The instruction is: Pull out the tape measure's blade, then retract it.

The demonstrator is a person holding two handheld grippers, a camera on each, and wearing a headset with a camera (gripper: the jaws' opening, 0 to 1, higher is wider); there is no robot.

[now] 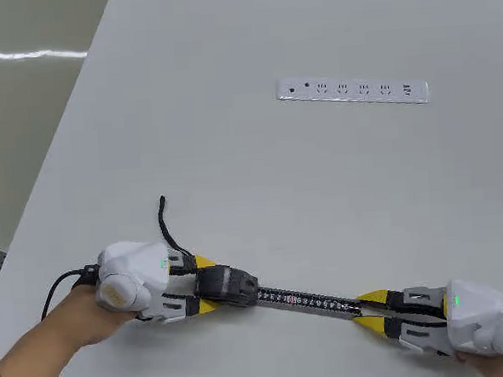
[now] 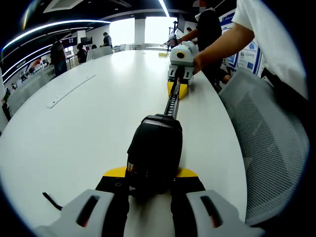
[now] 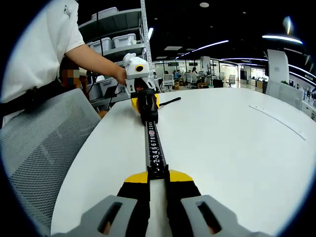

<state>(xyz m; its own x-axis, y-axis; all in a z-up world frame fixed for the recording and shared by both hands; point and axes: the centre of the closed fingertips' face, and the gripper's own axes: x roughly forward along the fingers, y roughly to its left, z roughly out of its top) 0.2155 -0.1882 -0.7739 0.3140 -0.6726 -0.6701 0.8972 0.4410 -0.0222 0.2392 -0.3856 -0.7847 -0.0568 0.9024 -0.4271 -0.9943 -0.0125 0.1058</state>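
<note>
A black tape measure case [image 1: 227,286] lies on the white table near its front edge, held between the yellow-tipped jaws of my left gripper [image 1: 208,283]. In the left gripper view the case [image 2: 154,152] sits between the jaws of the left gripper [image 2: 151,174]. A dark blade [image 1: 305,300] with printed numbers runs from the case to the right. My right gripper [image 1: 367,310] is shut on the blade's end. In the right gripper view the blade [image 3: 153,145] runs from the right gripper [image 3: 158,174] to the case [image 3: 147,105] and the left gripper [image 3: 143,101].
A white power strip [image 1: 353,90] lies further back on the table [image 1: 231,138]. A black cord [image 1: 164,219] trails behind the left gripper. The table's left edge borders grey floor. A mesh chair [image 2: 266,138] stands beside the table.
</note>
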